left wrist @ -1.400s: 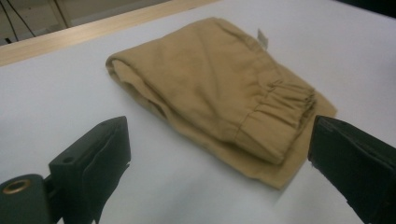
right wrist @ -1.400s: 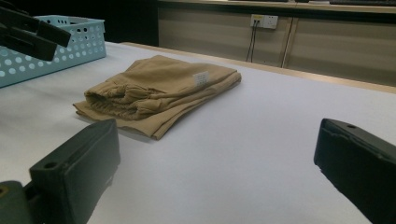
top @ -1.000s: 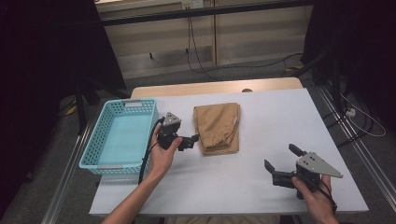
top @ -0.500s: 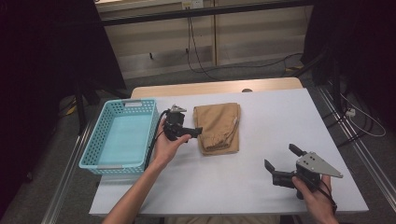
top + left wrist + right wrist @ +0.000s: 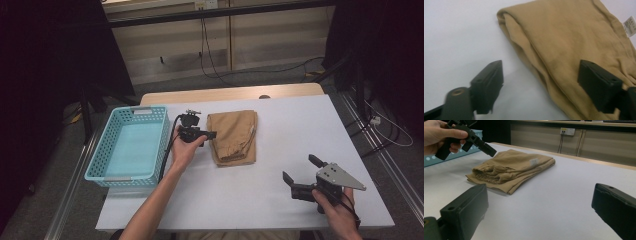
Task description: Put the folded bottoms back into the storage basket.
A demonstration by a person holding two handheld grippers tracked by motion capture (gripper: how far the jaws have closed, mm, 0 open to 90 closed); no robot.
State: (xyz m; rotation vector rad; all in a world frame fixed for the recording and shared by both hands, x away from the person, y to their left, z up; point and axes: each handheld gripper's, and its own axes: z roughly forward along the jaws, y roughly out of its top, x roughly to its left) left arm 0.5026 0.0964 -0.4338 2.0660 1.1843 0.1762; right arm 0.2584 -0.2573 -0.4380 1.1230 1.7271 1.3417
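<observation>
A folded tan garment [image 5: 233, 136] lies in the middle of the white table [image 5: 290, 125], with a small white label near its far right edge. My left gripper [image 5: 212, 134] hovers at the garment's left edge and is open. In the left gripper view, one jaw is over bare table and the other over the tan cloth [image 5: 574, 45], with the gripper [image 5: 541, 85] straddling the folded edge. My right gripper [image 5: 301, 168] is held low near the front right of the table, open and holding nothing. It [image 5: 540, 212] faces the garment [image 5: 511, 168] from some way off.
A turquoise plastic basket [image 5: 131, 150] stands at the table's left, just beyond my left hand. Its edge [image 5: 456, 155] is behind the left gripper [image 5: 477, 145] in the right gripper view. Cables trail on the floor behind the table.
My left gripper has moved away from the person along the garment's left edge and stays open. The right gripper has not moved.
</observation>
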